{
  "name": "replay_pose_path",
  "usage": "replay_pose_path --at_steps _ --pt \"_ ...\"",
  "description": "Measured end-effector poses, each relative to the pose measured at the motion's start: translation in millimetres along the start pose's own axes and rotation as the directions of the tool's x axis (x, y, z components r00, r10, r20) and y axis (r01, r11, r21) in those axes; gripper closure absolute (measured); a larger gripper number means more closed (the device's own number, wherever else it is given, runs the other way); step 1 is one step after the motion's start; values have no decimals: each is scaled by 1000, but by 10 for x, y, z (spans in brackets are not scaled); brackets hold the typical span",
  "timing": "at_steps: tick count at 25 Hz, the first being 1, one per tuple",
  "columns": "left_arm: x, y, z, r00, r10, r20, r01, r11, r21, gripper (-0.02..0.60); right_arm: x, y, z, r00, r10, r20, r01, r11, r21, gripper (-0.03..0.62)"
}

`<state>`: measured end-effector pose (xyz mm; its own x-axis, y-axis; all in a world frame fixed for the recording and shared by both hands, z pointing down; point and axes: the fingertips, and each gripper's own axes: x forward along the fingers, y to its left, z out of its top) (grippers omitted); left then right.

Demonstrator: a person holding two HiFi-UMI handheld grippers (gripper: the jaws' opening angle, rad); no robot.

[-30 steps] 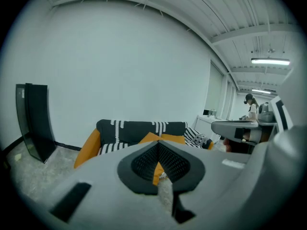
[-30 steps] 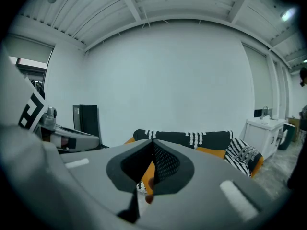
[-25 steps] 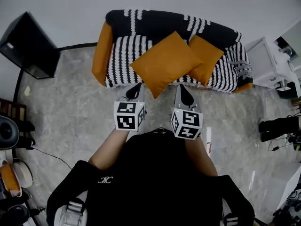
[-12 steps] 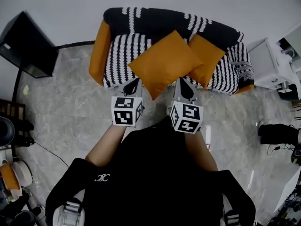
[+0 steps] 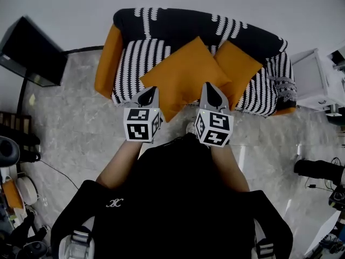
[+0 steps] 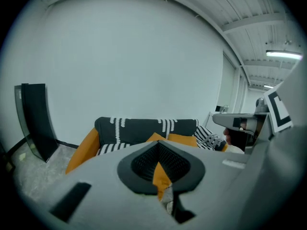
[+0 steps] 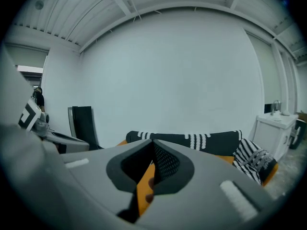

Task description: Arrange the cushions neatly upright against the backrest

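Note:
A sofa (image 5: 135,63) with a black-and-white striped cover and orange sides stands against the wall. A large orange cushion (image 5: 183,77) lies tilted on its seat, one corner hanging over the front edge. A smaller orange cushion (image 5: 237,69) sits behind it to the right, leaning toward the backrest (image 5: 199,26). My left gripper (image 5: 149,90) is shut and holds nothing, at the big cushion's lower-left edge. My right gripper (image 5: 211,88) is shut and holds nothing, at that cushion's lower-right edge. Both gripper views show the sofa (image 6: 144,127) (image 7: 192,140) ahead past shut jaws.
A black panel (image 5: 29,53) leans at the wall left of the sofa. A white cabinet (image 5: 318,80) stands right of it. Clutter and a cable (image 5: 54,174) lie on the marble floor at the left, dark shoes (image 5: 318,169) at the right.
Both grippers have moved forward to the sofa's front edge, and the sofa sits nearer in the head view. Both stayed shut. The cushions have not moved.

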<state>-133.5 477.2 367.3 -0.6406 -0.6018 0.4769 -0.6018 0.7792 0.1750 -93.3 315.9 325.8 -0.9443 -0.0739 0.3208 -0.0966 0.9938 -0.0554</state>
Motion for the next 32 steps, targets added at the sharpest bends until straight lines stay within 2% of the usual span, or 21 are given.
replay_pose_path --at_steps 5,10,17,25,29,32 --pt "504 -100 53 997 55 -52 -57 998 -33 574 404 -515 22 999 33 -38 -32 999 11 586" --pt "874 -100 55 984 141 -107 -149 986 -77 574 755 -994 -35 993 75 -95 -74 997 15 586" --pt "1261 -203 -70 962 204 -184 -228 966 -120 574 1200 -1422 -348 965 163 -206 -170 985 -14 586" --pt "1440 -42 -571 923 237 -304 -300 937 -180 574 1619 -1797 -818 912 219 -346 -268 958 -100 586" --pt "1470 236 -1027 901 242 -360 -334 916 -221 574 1811 -1880 -1087 891 217 -398 -301 940 -161 586" --pt "1470 330 -1484 883 242 -403 -360 899 -249 574 1885 -1942 -1344 861 203 -467 -345 907 -242 586"
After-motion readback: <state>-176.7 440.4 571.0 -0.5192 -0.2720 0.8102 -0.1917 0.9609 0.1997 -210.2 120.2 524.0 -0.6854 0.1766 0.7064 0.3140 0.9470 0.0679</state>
